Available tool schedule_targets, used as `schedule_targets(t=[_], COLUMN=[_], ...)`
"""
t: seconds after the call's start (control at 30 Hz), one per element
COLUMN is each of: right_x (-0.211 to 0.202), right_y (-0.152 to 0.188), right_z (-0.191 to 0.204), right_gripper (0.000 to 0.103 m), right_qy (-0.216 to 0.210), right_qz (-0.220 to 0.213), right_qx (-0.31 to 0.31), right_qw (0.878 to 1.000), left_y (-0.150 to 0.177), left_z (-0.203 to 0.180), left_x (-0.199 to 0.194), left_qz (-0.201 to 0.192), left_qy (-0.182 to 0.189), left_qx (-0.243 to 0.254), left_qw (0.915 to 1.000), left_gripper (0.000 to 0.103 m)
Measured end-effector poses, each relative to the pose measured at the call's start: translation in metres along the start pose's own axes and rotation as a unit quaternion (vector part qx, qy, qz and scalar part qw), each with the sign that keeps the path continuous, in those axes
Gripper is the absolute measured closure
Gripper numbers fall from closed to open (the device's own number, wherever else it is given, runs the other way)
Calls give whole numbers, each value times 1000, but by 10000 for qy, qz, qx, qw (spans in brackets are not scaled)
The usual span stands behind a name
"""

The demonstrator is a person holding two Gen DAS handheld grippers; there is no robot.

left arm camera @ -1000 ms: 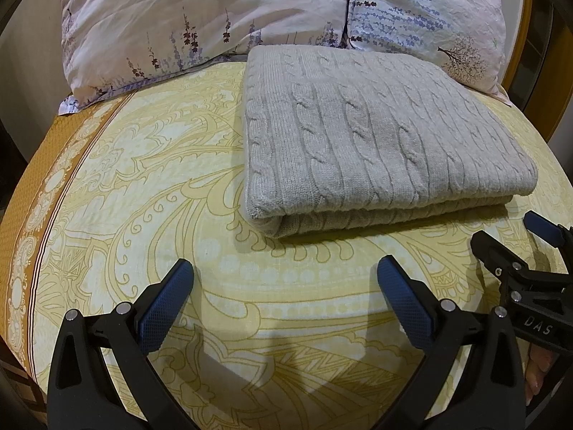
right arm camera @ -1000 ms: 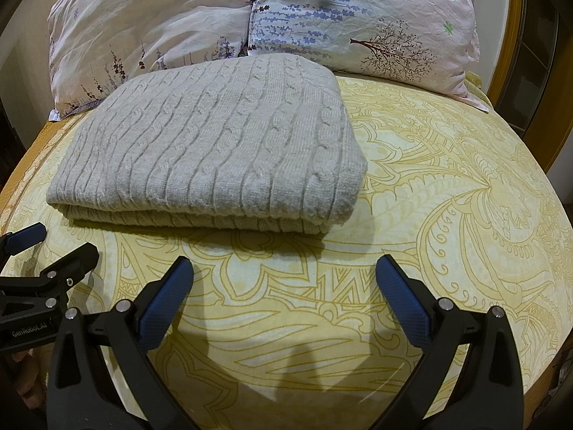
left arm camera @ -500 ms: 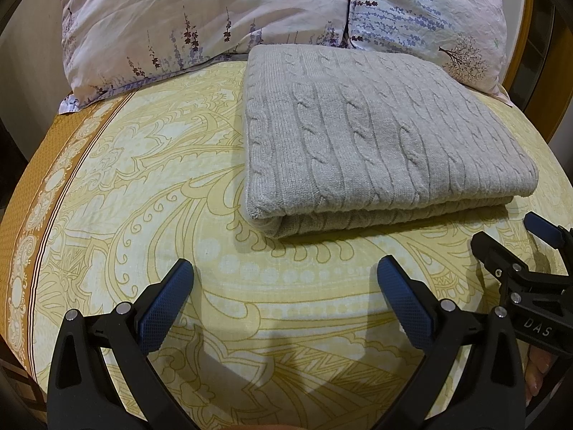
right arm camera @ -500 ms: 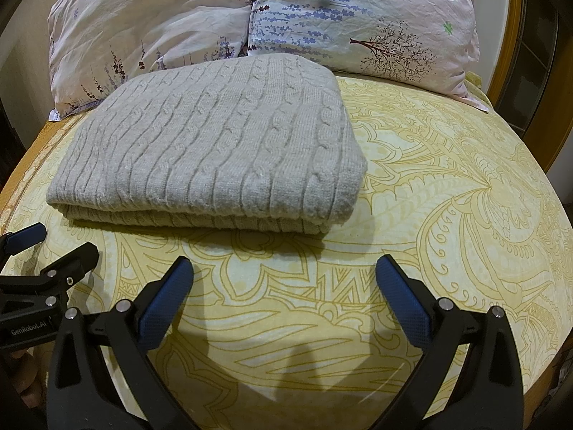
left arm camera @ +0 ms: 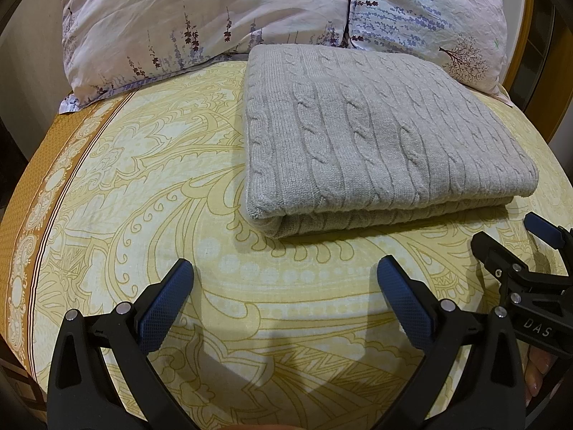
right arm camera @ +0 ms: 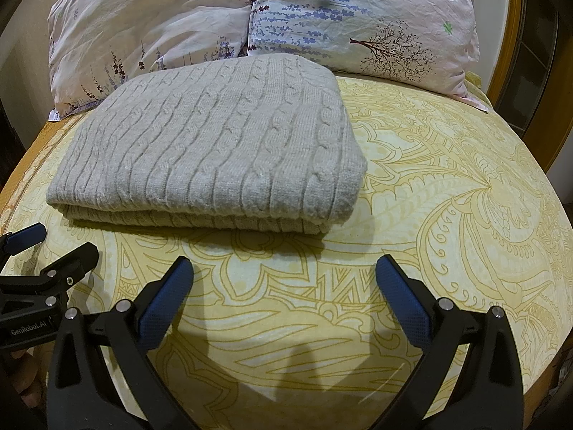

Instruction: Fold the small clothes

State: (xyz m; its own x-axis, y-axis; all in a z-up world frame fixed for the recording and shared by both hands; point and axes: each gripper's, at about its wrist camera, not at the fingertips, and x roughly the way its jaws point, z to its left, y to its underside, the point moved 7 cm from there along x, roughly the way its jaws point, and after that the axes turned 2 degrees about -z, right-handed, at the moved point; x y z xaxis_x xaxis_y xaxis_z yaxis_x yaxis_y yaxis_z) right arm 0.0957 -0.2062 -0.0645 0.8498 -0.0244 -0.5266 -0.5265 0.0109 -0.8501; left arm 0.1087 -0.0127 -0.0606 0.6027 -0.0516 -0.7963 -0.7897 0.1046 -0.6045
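A grey cable-knit sweater [left arm camera: 379, 143] lies folded into a neat rectangle on the yellow patterned bedsheet [left arm camera: 143, 186], its folded edge facing me. In the right wrist view the same sweater [right arm camera: 215, 150] sits left of centre. My left gripper [left arm camera: 284, 272] hovers open over bare sheet, short of the sweater's near-left corner, holding nothing. My right gripper [right arm camera: 284, 272] is open too, just short of the sweater's near-right corner. Each gripper shows at the edge of the other's view: the right one [left arm camera: 508, 236] and the left one [right arm camera: 53, 247].
Two floral pillows [left arm camera: 200, 18] [right arm camera: 358, 14] lie against the head of the bed behind the sweater. A wooden bed frame [right arm camera: 508, 36] rises at the far right. The sheet's brown border [left arm camera: 46, 165] marks the left edge. A person's fingers [left arm camera: 537, 372] hold the right gripper.
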Motion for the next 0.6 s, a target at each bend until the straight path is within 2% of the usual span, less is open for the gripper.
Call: schedule_targets(t=[0.6], right_x=[0], right_y=[0], right_z=[0], right_gripper=[2], right_qy=[1], right_qz=[2], right_qx=[-1], right_qw=[10000], left_y=[0], left_z=[1], left_x=[1], left_qz=[15], left_qy=[6], left_qx=[3], left_qw=[10000], left_gripper=[1])
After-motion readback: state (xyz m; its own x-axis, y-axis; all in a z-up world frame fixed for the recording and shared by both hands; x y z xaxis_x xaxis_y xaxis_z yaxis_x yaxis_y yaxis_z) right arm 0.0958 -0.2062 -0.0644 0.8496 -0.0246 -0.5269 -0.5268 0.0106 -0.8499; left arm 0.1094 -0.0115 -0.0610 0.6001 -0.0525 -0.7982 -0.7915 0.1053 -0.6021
